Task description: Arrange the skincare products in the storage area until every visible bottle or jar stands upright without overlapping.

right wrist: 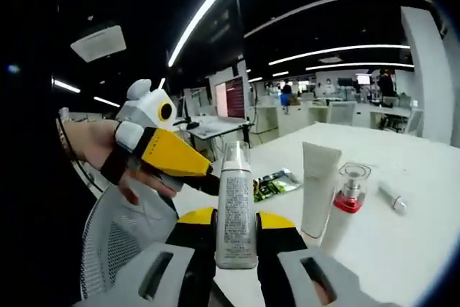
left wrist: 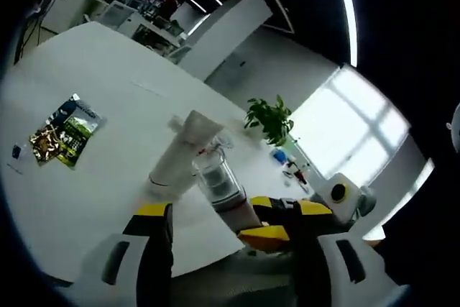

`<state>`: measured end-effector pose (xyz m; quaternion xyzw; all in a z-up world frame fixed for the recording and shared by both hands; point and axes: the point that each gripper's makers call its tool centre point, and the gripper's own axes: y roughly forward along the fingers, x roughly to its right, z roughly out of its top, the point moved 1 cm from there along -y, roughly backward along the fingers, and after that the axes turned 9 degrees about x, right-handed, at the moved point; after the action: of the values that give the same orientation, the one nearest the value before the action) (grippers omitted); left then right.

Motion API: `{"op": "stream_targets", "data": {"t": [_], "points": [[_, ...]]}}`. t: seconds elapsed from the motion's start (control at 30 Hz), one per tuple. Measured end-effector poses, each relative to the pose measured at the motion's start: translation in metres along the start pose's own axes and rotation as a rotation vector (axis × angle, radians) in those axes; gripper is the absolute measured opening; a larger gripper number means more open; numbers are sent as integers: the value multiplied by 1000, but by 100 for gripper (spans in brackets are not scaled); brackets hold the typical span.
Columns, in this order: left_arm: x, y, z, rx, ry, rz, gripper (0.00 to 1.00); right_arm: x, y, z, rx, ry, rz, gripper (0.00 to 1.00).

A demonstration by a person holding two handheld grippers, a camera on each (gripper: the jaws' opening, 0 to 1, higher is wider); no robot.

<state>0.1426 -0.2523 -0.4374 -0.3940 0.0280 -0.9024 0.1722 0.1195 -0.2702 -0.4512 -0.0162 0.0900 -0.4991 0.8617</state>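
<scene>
Left gripper view:
Left gripper [left wrist: 226, 224]: jaws spread wide, holding nothing.
Ahead: white tube [left wrist: 181, 156] and clear pump bottle [left wrist: 215, 177] upright on the white desk [left wrist: 93, 91].
Around: foil packet [left wrist: 65, 133] well apart; potted plant [left wrist: 269, 120] beyond.

Right gripper view:
Right gripper [right wrist: 236, 239]: clamped on a silver bottle [right wrist: 236, 210], held upright above the desk edge.
Around: left gripper [right wrist: 154, 141] in a hand [right wrist: 93, 145]; mesh chair [right wrist: 126, 239] below.

Silver bottle [right wrist: 236, 210]: printed label, clear cap, upright, clamped between right jaws, off the table near its edge.
White tube [right wrist: 318, 188]: standing cap-down on the table, near that edge.
Clear bottle [right wrist: 346, 210]: red collar, clear cap, upright, just beside the tube.
Small white stick [right wrist: 393, 198]: lying flat, farther in.
</scene>
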Motion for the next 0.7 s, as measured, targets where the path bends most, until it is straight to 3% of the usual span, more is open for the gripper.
{"op": "stream_targets", "data": {"t": [0.2,0.37,0.47,0.6,0.7], "points": [[-2,1,2,34,-17,27,48,-6,4,3,-34,-121,52,12],[-9,2,11,108,-13,67,22,-6,3,9,-30,-158,44,12],[-4,4,14,127,-12,42,22,-5,3,13,-26,-181,28,12],[14,6,23,161,60,-42,19,-2,1,18,-23,-172,18,13],[27,6,26,140,115,-111,16,-4,0,21,-24,-148,44,13]]}}
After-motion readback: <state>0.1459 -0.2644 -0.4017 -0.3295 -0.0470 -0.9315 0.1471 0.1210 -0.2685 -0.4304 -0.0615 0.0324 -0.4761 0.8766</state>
